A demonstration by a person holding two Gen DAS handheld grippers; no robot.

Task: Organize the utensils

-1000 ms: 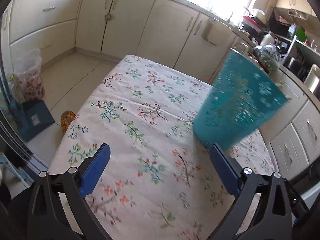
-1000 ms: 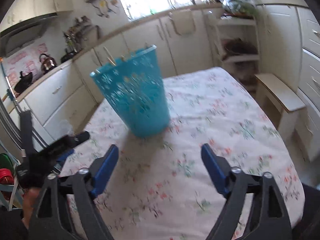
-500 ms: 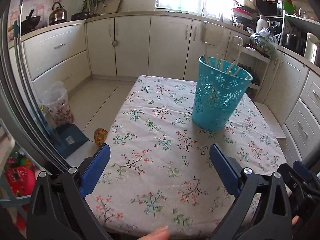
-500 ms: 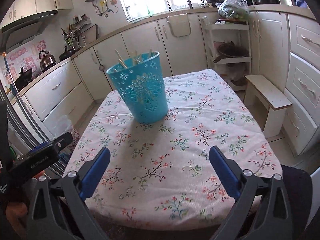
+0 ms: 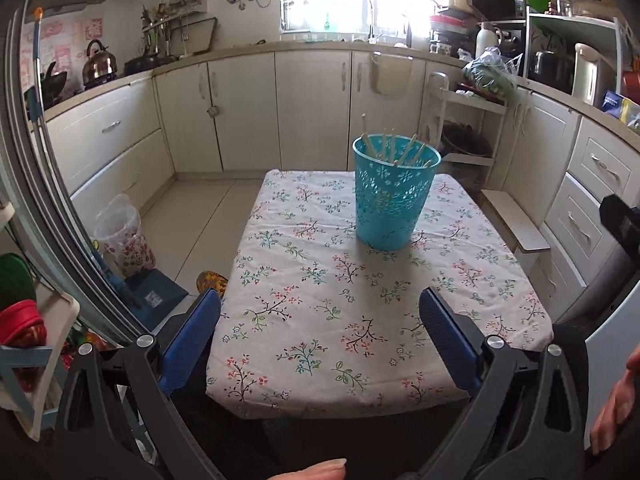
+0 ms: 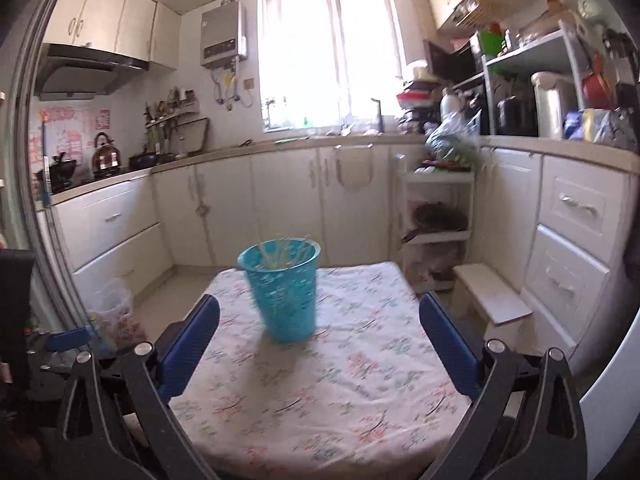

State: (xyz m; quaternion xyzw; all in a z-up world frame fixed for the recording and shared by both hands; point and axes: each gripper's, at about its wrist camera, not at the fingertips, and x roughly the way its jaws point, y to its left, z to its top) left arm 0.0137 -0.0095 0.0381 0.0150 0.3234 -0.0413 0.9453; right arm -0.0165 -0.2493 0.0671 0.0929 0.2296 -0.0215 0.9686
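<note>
- The chopsticks [image 5: 394,148] are all sitting in the blue basket [image 5: 394,196], standing in the middle of the tabletop [image 5: 320,320].
- Both the left tongs [image 5: 320,328] and right tongs [image 6: 320,332] are gaping wide, holding nothing.
- Nothing is lying loose, so the job is looking done.

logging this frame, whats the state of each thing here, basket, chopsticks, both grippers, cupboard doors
basket: upright on the tablecloth, untouched
chopsticks: standing in the basket, tips above the rim
left gripper: open, empty
right gripper: open, empty, its jaws have just been opening
cupboard doors: shut
</note>
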